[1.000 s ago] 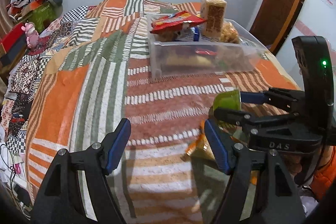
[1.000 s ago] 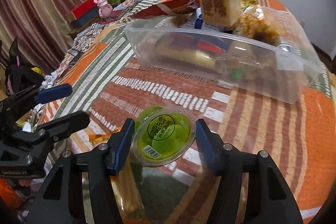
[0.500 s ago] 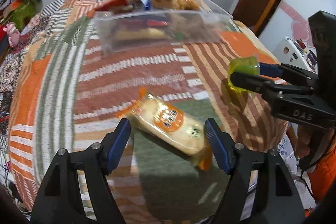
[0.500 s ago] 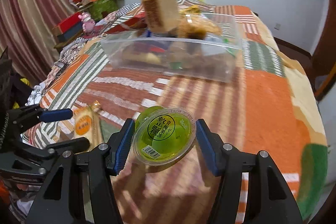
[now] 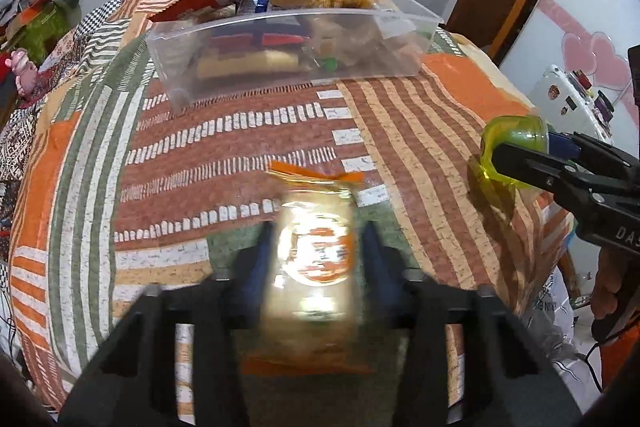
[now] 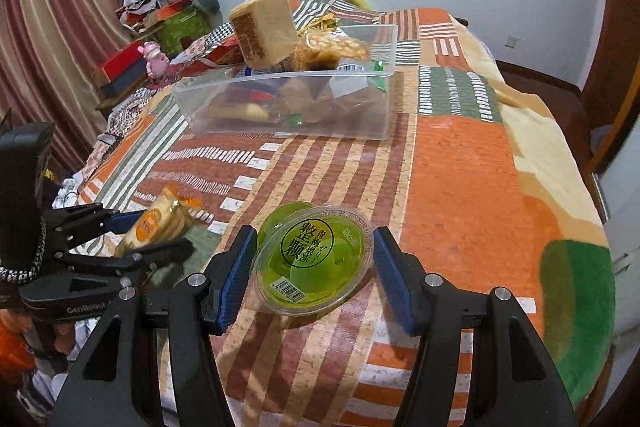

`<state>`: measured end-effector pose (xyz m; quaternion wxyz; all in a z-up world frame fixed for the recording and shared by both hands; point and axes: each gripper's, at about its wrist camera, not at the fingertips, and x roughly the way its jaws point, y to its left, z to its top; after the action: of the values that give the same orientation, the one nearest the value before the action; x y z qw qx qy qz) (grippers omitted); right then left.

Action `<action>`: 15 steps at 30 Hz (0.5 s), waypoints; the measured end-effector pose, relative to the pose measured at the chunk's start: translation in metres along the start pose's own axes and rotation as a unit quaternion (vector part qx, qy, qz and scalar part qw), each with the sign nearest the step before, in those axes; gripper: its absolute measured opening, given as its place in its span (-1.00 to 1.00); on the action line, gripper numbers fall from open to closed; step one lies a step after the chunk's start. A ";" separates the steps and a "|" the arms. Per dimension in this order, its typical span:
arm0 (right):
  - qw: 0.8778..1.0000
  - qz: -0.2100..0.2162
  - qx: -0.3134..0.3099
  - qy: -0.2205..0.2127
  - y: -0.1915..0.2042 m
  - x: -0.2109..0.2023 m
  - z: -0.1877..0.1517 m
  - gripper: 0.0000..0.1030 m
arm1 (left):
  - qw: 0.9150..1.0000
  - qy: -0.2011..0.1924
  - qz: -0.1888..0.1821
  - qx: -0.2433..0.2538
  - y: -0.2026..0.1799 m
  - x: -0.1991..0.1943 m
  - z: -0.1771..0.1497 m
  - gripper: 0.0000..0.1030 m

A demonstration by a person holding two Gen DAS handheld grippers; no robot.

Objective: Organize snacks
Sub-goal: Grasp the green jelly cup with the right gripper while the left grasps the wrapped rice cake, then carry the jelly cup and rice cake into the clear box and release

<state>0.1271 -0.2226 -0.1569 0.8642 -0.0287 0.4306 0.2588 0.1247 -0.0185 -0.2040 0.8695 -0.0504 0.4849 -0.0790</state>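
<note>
The left gripper (image 5: 316, 247) is closing around the cracker pack (image 5: 314, 259), crinkly, light and crushable, so mid-body is the spot. The right gripper (image 6: 314, 263) is clamped on the green jelly cup (image 6: 314, 261), rim-held and slick. The clear bin (image 6: 288, 103) sits at 12 o'clock.

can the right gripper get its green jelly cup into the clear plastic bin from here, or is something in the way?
Probably yes. The right gripper holds the green jelly cup, with only bare patchwork blanket before the clear plastic bin, whose right end looks less piled.
</note>
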 end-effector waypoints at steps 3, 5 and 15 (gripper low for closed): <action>1.000 0.000 0.000 -0.002 0.000 0.000 0.001 0.08 | 1.000 -0.005 -0.002 -0.013 0.008 -0.002 0.002 -0.34; 1.000 0.001 0.000 -0.005 0.001 0.000 0.003 0.08 | 1.000 -0.012 0.000 -0.018 0.013 -0.005 0.004 -0.34; 0.999 -0.004 -0.005 -0.035 0.001 -0.003 0.035 0.08 | 0.996 -0.084 0.002 -0.023 0.031 -0.039 0.050 -0.34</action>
<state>0.1504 -0.2138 -0.1326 0.8796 -0.0258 0.3982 0.2589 0.1499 0.0198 -0.1507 0.9061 -0.0757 0.4116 -0.0617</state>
